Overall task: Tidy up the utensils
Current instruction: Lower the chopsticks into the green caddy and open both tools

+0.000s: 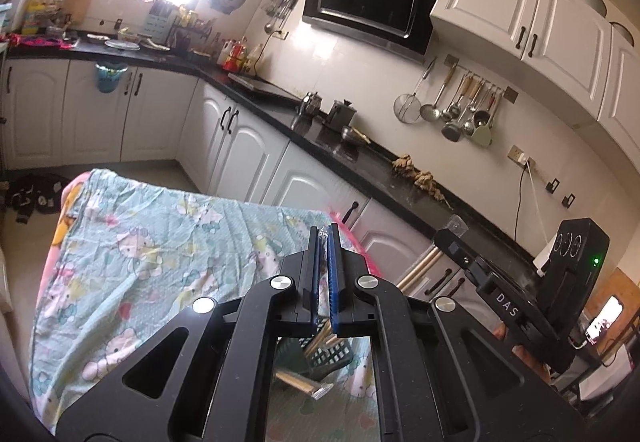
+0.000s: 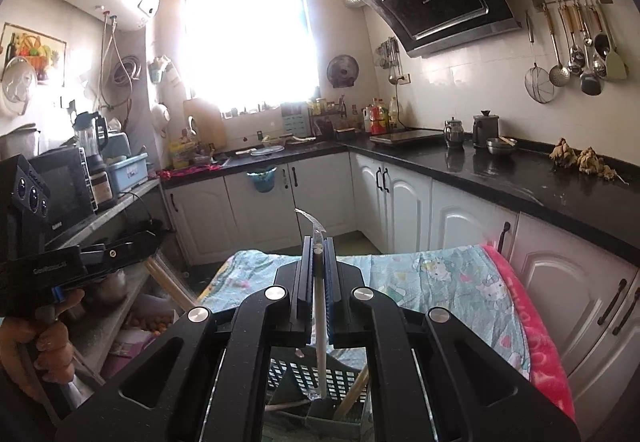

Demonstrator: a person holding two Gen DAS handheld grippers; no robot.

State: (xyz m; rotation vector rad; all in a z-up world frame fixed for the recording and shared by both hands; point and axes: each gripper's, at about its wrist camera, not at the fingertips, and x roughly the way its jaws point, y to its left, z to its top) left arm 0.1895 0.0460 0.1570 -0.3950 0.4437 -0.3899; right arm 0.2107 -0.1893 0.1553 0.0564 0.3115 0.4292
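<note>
My left gripper (image 1: 325, 232) is shut on a thin clear plastic wrapper (image 1: 323, 231) that pokes out at the fingertips. My right gripper (image 2: 319, 240) is shut on a white plastic-wrapped utensil (image 2: 319, 322); its clear wrapper end sticks up past the tips, its lower end hangs over a dark slotted utensil basket (image 2: 296, 374). The basket, with wooden chopsticks in it, also shows under the left gripper (image 1: 332, 356). A wrapped utensil (image 1: 304, 386) lies on the cloth there. The right gripper's body (image 1: 520, 282) appears at the left view's right side; the left one (image 2: 60, 266) at the right view's left.
A table with a light-blue cartoon cloth (image 1: 160, 262) and a pink blanket edge (image 2: 536, 342) lies below. Black countertops (image 2: 520, 170) with white cabinets run along the right wall. A shelf with a microwave (image 2: 60, 186) stands at left. Utensils hang on a wall rail (image 1: 464, 106).
</note>
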